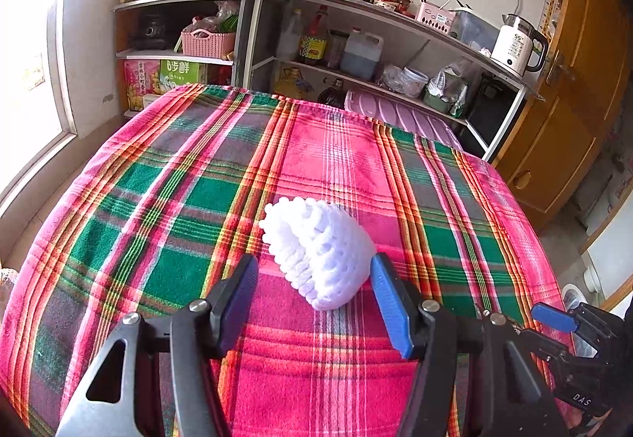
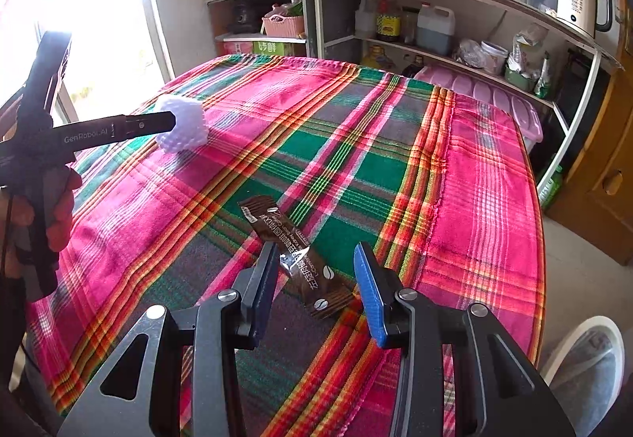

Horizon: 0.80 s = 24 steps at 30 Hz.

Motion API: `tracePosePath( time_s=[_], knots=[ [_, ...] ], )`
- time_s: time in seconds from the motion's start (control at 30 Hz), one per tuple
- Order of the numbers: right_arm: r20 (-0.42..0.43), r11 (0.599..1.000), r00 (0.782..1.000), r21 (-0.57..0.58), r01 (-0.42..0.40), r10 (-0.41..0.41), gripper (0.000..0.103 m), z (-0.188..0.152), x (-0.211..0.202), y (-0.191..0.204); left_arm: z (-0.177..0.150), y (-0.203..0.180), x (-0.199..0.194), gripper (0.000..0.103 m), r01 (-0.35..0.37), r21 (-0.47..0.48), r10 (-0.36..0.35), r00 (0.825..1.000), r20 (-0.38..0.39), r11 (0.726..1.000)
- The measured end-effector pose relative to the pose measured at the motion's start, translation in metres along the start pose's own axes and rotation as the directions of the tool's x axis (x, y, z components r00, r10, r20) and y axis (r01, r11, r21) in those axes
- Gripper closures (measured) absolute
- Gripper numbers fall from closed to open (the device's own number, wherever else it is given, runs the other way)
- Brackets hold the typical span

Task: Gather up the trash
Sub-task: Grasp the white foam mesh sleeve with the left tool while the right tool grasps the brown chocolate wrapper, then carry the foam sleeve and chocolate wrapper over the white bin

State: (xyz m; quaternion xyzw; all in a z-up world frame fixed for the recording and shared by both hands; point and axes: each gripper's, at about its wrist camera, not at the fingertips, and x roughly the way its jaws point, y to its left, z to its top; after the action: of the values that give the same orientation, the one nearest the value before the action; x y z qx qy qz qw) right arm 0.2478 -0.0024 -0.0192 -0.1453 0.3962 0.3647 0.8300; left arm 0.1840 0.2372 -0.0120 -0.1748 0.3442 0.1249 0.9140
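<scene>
Left gripper: the left gripper (image 1: 314, 271) was spread wide, its blue pads on either side of a white foam fruit net (image 1: 316, 251) without pressing it.
Foam fruit net: it lay on the plaid tablecloth (image 1: 158, 199) near the middle of the tabletop, its near end between the fingertips, the right pad just beside it.
Right gripper: the right gripper (image 2: 316, 267) was spread about halfway, pointing down at a brown coffee sachet (image 2: 294, 259).
Coffee sachet: it lay flat and slantwise on the cloth, its near half between the two pads; contact with the left pad could not be told, and a clear gap separated it from the right pad.
Other view of the left gripper: from the right wrist camera it showed at the left edge, held by a hand (image 2: 55, 207), its tip against the foam net (image 2: 182, 128).
Background: a metal shelf unit (image 1: 395, 29) stood behind the tabletop, with a white electric kettle (image 1: 514, 45) on top.
</scene>
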Motion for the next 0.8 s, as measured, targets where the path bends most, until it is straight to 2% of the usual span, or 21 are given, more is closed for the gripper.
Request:
tracePosePath(
  time_s=[0.23, 0.27, 0.3, 0.33, 0.47, 0.57, 0.8],
  knots=[
    [-0.051, 1.000, 0.999, 0.016, -0.007, 0.008, 0.063, 0.000, 0.010, -0.003, 0.001, -0.002, 0.015, 0.042, 0.010, -0.012, -0.010, 0.999, -0.030, 1.000],
    [-0.052, 1.000, 0.999, 0.022, -0.006, 0.007, 0.064, 0.000, 0.011, -0.003, 0.001, -0.003, 0.016, 0.046, 0.013, -0.012, -0.013, 0.999, -0.035, 1.000],
    [-0.050, 1.000, 0.999, 0.031, -0.005, 0.007, 0.072, 0.000, 0.010, -0.004, 0.002, -0.004, 0.017, 0.050, 0.014, -0.012, -0.014, 0.999, -0.041, 1.000],
    [-0.048, 0.999, 0.999, 0.038, -0.008, 0.009, 0.075, 0.000, 0.009, -0.005, 0.002, -0.004, 0.018, 0.056, 0.015, -0.010, -0.016, 0.999, -0.046, 1.000],
    [-0.042, 0.999, 0.999, 0.049, -0.007, 0.009, 0.079, -0.001, 0.007, -0.005, 0.002, -0.008, 0.015, 0.069, 0.015, 0.008, -0.014, 0.999, -0.031, 1.000],
    [-0.035, 0.998, 0.999, 0.066, -0.009, 0.011, 0.081, -0.002, 0.003, -0.006, 0.002, -0.010, 0.011, 0.074, 0.021, 0.019, -0.021, 1.000, -0.023, 1.000],
    [0.011, 0.993, 1.000, 0.114, -0.012, 0.010, 0.083, -0.009, -0.021, -0.007, -0.007, -0.027, -0.017, 0.075, 0.065, 0.053, -0.065, 0.998, 0.007, 0.996]
  ],
)
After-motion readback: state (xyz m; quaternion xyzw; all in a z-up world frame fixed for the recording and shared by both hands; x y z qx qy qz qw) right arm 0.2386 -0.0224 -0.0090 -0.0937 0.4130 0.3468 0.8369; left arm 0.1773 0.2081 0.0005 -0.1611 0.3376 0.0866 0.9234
